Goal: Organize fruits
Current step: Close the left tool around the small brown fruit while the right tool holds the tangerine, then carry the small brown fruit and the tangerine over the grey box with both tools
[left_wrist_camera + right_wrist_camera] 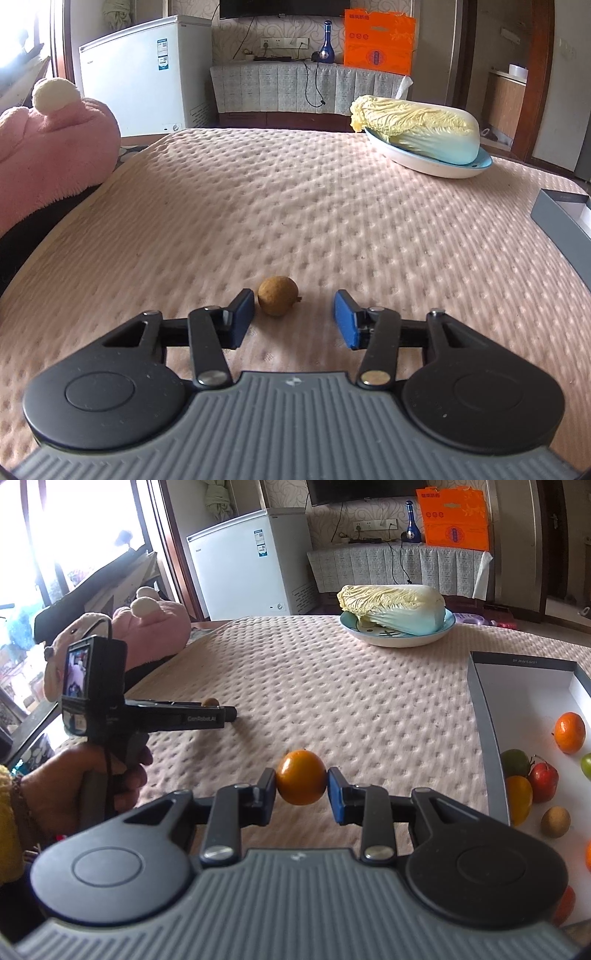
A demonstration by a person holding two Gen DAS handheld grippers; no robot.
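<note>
A small brown round fruit (277,301) lies on the pink quilted tabletop between the fingers of my left gripper (294,319). It sits right next to the left pad, with a wide gap to the right pad, so the jaws are open around it. My right gripper (301,794) is shut on a small orange fruit (301,782), held a little above the cloth. To its right a grey box (491,734) with a white floor holds several small fruits: an orange one (570,732), a red one (543,782), a brown one (555,822). The right wrist view also shows the left gripper (228,713) in a hand.
A Chinese cabbage (417,127) rests on a blue-rimmed plate (443,166) at the table's far right. A pink plush toy (51,155) sits off the left edge. The grey box's corner (561,212) shows at the right edge. A white freezer (144,74) and cabinet stand behind.
</note>
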